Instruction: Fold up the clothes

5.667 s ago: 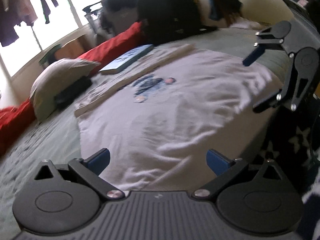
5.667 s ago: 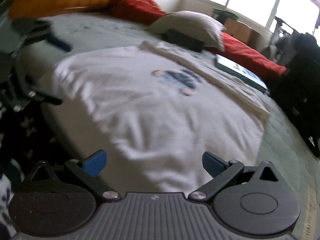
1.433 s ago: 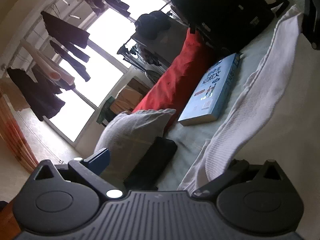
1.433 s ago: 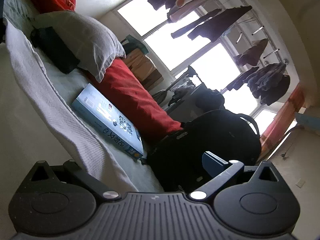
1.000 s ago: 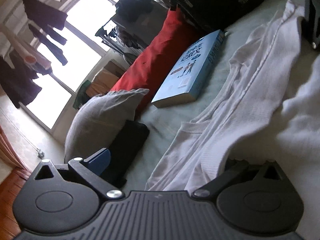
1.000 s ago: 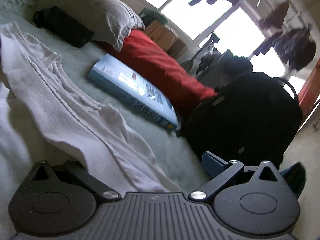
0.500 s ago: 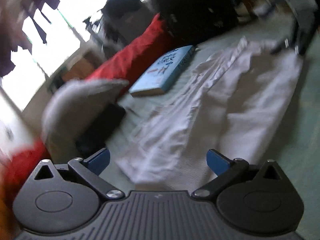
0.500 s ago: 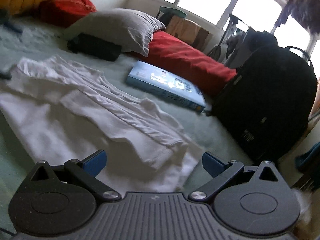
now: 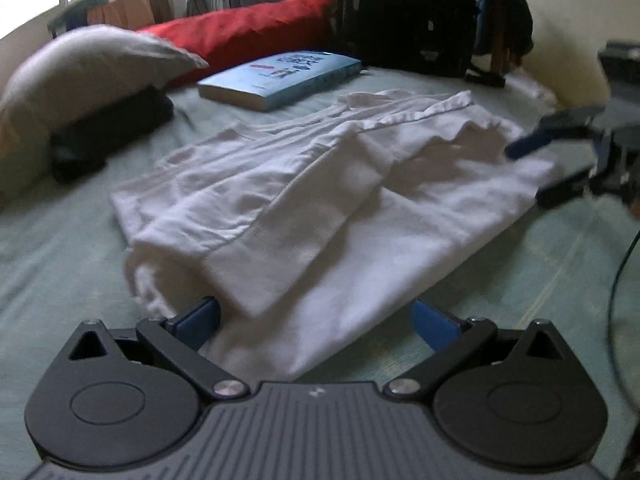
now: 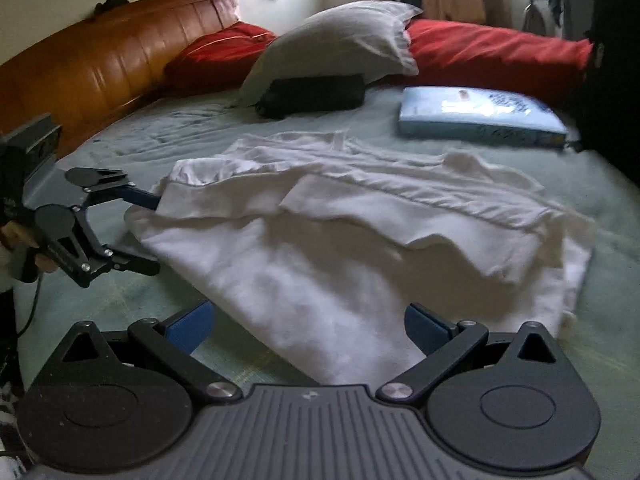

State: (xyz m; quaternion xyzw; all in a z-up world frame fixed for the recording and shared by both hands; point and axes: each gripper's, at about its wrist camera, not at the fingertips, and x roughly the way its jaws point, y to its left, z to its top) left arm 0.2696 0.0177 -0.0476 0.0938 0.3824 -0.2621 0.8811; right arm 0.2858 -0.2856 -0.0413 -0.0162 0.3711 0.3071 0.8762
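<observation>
White shirt point(image 9: 320, 216) lies folded over on green bed sheet point(image 9: 52, 248) — left gripper point(image 9: 316, 320) and right gripper point(image 10: 306, 322) at opposite ends, fingers spread, gripping nothing.

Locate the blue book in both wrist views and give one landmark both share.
Left wrist: the book lies upper centre, beyond the white shirt, below the red cushion.
Right wrist: the book lies upper right, beyond the shirt, below the red cushion.
Shared landmark: the grey pillow, resting on a black item.
</observation>
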